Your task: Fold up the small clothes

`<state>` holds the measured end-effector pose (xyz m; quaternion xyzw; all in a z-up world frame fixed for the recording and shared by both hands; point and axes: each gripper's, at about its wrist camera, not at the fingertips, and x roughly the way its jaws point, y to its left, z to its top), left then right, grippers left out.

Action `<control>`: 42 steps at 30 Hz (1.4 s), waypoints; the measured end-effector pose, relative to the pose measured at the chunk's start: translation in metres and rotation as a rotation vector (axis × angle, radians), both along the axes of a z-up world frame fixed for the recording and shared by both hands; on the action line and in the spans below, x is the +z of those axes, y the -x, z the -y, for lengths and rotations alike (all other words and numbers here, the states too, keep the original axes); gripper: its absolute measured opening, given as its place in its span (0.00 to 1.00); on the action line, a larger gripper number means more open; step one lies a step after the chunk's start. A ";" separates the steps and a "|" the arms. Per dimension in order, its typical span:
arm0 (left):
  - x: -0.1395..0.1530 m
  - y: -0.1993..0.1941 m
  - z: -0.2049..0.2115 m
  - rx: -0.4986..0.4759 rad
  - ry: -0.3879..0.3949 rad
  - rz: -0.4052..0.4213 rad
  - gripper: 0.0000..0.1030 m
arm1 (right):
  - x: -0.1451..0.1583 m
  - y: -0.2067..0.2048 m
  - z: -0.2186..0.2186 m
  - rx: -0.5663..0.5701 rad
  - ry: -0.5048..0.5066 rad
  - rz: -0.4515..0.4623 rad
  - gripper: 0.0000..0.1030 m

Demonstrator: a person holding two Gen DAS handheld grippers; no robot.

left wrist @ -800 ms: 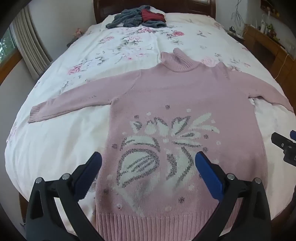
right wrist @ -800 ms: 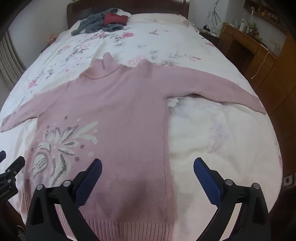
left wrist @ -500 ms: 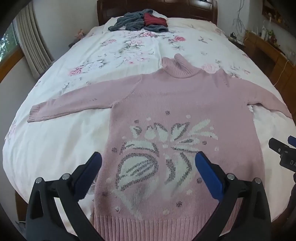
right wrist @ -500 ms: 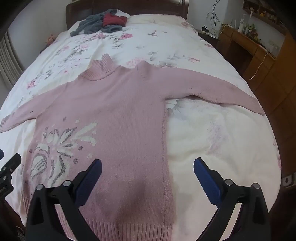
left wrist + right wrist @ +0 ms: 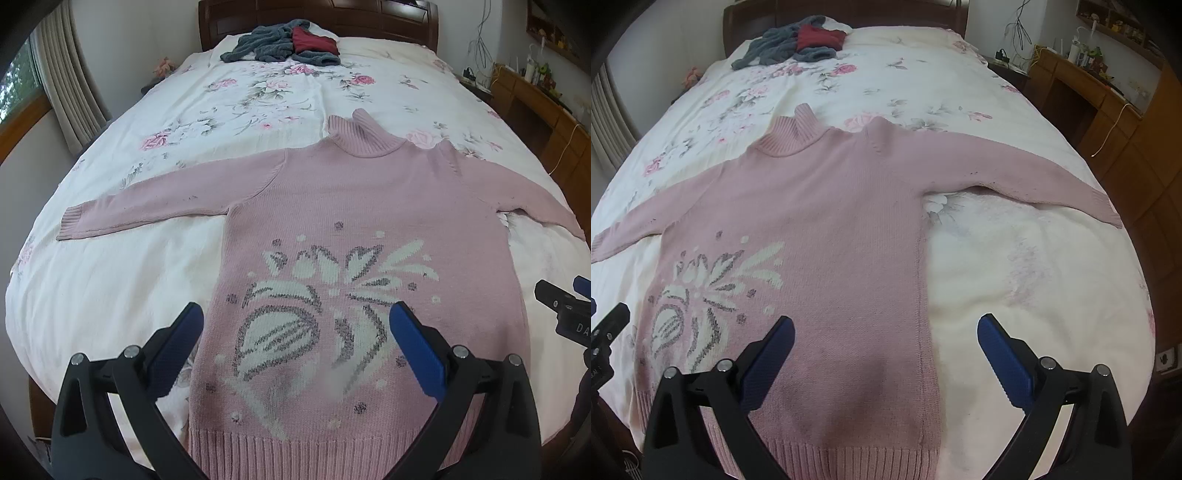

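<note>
Lying flat, sweater (image 5: 354, 206) collar points toward headboard (image 5: 317, 18).

I hold my left gripper (image 5: 295, 325) low in the frame of its own camera, its jaws spread wide, one blue pad (image 5: 173, 349) at lower left and the other at lower right, with nothing between them. The black arms of the tool fill both bottom corners. My right gripper (image 5: 885, 332) sits the same way in its own view, jaws wide apart and empty, blue pads (image 5: 1004, 360) angled outward. Each tool shows in the other's camera: the right one at the right edge, the left one at the left edge.
</note>
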<state>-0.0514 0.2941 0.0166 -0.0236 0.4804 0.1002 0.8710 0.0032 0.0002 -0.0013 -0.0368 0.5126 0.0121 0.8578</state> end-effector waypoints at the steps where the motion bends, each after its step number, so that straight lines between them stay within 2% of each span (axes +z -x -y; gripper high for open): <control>1: -0.001 0.000 0.000 0.000 -0.002 0.000 0.97 | -0.001 0.001 0.000 -0.001 0.000 0.001 0.96; 42: 0.000 0.002 -0.003 0.004 -0.037 0.011 0.97 | -0.005 -0.002 -0.004 -0.001 -0.011 -0.005 0.96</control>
